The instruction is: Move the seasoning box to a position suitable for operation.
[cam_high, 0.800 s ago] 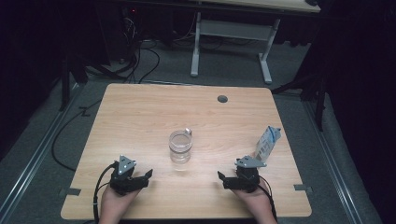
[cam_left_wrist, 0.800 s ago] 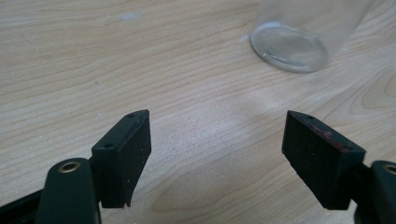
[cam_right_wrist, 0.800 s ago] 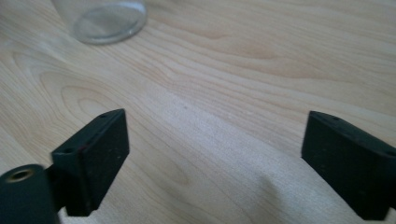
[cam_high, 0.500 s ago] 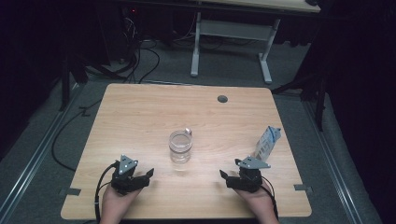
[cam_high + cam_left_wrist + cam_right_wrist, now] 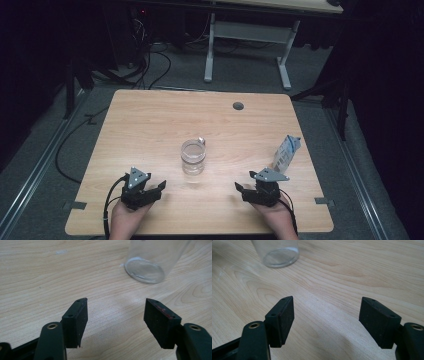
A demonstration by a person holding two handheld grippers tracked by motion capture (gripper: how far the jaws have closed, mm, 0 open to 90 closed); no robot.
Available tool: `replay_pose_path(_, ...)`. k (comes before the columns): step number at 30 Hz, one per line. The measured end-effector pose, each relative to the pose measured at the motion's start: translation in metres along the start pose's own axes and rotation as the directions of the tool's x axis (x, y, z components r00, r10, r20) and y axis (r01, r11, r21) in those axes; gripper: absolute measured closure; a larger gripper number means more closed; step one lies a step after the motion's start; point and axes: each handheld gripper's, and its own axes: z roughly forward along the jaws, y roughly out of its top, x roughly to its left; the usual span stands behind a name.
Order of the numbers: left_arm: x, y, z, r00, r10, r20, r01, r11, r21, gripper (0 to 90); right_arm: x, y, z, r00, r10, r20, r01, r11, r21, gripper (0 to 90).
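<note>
A clear glass jar [image 5: 193,157] stands upright near the middle of the wooden table [image 5: 150,120]; its base shows at the top of the left gripper view [image 5: 145,270] and the right gripper view [image 5: 277,255]. A small blue-and-white pouch [image 5: 287,152] stands at the right side. My left gripper [image 5: 159,187] rests near the front edge, left of the jar, open and empty [image 5: 115,320]. My right gripper [image 5: 240,189] rests near the front edge, right of the jar, below the pouch, jaws wide with nothing between them [image 5: 325,320].
A round grey cable port [image 5: 238,105] sits in the tabletop near the far edge. Beyond the table stand a white desk frame [image 5: 247,35] and loose cables [image 5: 145,65] on the dark floor.
</note>
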Motion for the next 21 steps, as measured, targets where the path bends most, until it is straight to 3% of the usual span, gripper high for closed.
replay_pose_path(6,-0.002,0.001,-0.001,0.9996,-0.013,0.023,0.014,0.9994,-0.030,43.2,0.000,-0.001,0.000,1.0000,0.001,-0.007,-0.001,1.000,0.008,28.5)
replay_pose_path(14,-0.018,0.013,0.001,0.9987,0.032,0.039,-0.031,0.9990,-0.032,48.1,-0.001,-0.005,-0.001,0.9997,-0.019,-0.015,0.020,0.999,0.025,29.4)
replay_pose_path(21,-0.030,0.027,0.005,0.9987,0.049,0.009,-0.049,0.9985,-0.025,47.2,-0.002,-0.008,-0.004,0.9992,-0.040,-0.009,0.040,0.999,0.028,29.6)
